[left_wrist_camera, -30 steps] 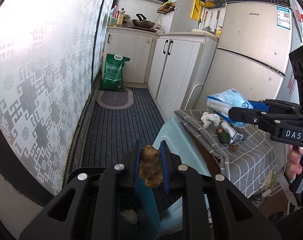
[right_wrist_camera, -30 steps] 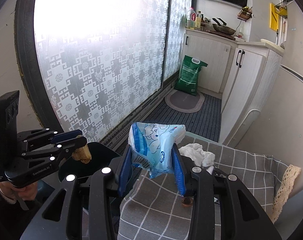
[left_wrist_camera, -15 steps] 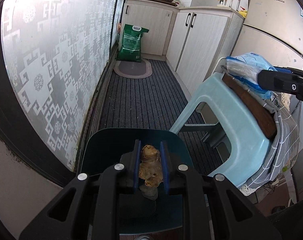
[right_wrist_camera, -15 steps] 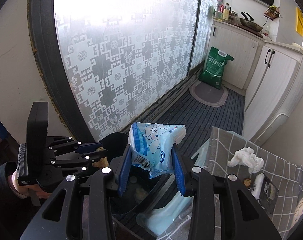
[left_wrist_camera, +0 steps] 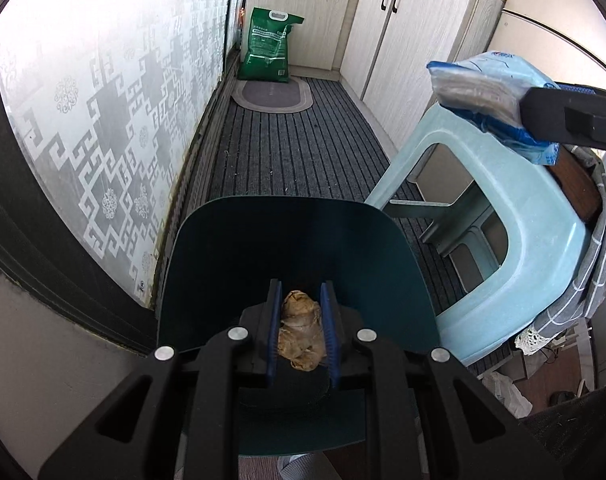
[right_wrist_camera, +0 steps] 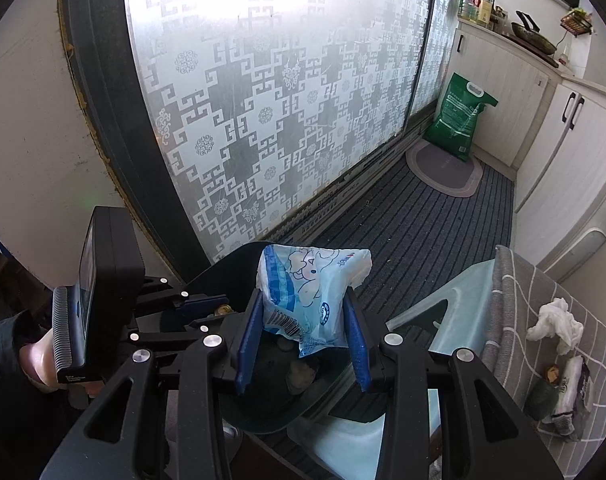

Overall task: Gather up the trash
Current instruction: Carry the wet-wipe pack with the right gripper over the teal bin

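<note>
Both grippers have dropped toward the bin since a second ago, and the checked surface that filled the earlier views now sits off to the right. Left gripper (left_wrist_camera: 301, 330) — jaws pinching a crumpled brown scrap (left_wrist_camera: 301, 334), held directly over the open mouth of the dark green bin (left_wrist_camera: 231, 248). Right gripper (right_wrist_camera: 303, 344) — jaws pressed on a light blue plastic packet (right_wrist_camera: 309, 296), which hangs above the near right part of the same bin, over scraps lying at its bottom. Bin stands on the striped floor mat (left_wrist_camera: 303, 140), just beside the patterned glass door (right_wrist_camera: 283, 100) on the left and a pale blue plastic stool (left_wrist_camera: 515, 216) on the right. Remaining trash on the checked cloth (right_wrist_camera: 543, 292): a crumpled white tissue (right_wrist_camera: 557, 322), a white wrapper (right_wrist_camera: 573, 392) and a dark green lump (right_wrist_camera: 541, 398), all at the right edge. A green sack (left_wrist_camera: 269, 46) leans on the far cabinets (left_wrist_camera: 407, 36).
</note>
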Action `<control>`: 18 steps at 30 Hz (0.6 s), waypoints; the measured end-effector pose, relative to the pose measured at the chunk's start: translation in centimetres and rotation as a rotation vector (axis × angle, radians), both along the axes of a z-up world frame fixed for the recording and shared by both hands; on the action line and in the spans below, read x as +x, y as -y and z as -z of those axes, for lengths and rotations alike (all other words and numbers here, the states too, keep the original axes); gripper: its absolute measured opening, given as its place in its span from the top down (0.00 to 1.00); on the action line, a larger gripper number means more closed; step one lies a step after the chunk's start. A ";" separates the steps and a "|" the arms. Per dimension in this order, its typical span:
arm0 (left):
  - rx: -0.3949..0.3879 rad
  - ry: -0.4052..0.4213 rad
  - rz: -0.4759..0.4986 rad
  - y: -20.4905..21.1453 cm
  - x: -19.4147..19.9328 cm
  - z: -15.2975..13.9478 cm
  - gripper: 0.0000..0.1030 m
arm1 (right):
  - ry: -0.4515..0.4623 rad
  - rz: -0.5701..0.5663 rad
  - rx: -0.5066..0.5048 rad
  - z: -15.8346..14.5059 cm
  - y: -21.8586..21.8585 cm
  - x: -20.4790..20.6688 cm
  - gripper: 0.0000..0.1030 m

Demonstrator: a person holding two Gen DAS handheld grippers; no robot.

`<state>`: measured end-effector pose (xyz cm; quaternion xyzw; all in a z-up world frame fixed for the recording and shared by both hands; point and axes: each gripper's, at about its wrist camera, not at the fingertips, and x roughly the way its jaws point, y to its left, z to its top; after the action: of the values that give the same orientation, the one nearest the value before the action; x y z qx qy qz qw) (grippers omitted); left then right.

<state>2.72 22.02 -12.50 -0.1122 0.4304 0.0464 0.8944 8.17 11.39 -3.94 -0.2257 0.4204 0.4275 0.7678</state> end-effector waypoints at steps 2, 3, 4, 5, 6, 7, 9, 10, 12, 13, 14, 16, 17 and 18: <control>-0.002 -0.016 0.003 -0.1 0.0 0.5 0.80 | -0.009 -0.004 -0.010 0.4 -0.3 0.0 0.62; -0.005 -0.022 0.005 -0.2 0.0 0.7 0.80 | -0.011 -0.006 -0.013 0.6 -0.4 -0.1 0.62; -0.006 -0.030 0.006 -0.2 0.0 0.9 0.80 | -0.013 -0.006 -0.016 0.7 -0.6 0.0 0.62; -0.010 -0.039 0.006 -0.3 0.0 1.2 0.80 | -0.015 -0.006 -0.017 0.7 -0.7 0.0 0.62; -0.013 -0.045 0.008 -0.3 0.0 1.4 0.84 | -0.018 -0.006 -0.018 0.8 -0.8 0.0 0.62; -0.012 -0.051 0.011 -0.3 0.1 1.6 0.85 | -0.018 -0.006 -0.019 0.8 -0.8 0.0 0.62; -0.013 -0.064 0.011 -0.5 0.2 2.0 0.85 | -0.022 -0.007 -0.022 0.9 -1.0 0.0 0.62; -0.012 -0.066 0.010 -0.5 0.3 2.1 0.85 | -0.025 -0.009 -0.025 1.1 -1.1 0.0 0.62; -0.004 -0.059 0.011 -0.5 0.1 1.9 0.85 | -0.030 -0.013 -0.036 1.5 -1.3 0.0 0.62; -0.004 -0.053 0.008 -0.6 0.0 1.7 0.85 | -0.034 -0.014 -0.042 1.8 -1.4 -0.1 0.62; -0.005 -0.040 0.007 -0.7 -0.1 1.4 0.88 | -0.037 -0.016 -0.049 2.1 -1.5 -0.1 0.62; -0.003 -0.013 -0.008 -1.0 -0.3 0.7 0.89 | -0.044 -0.021 -0.064 2.7 -1.6 -0.1 0.62; -0.003 0.000 -0.015 -1.1 -0.5 0.4 0.92 | -0.046 -0.024 -0.072 3.0 -1.6 -0.1 0.62; -0.002 0.011 -0.021 -1.3 -0.6 0.0 0.93 | -0.047 -0.027 -0.080 3.4 -1.7 -0.2 0.62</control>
<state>2.11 23.28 -12.49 -0.1179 0.4242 0.0545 0.8962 7.97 13.11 -7.30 -0.2517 0.4523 0.4257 0.7422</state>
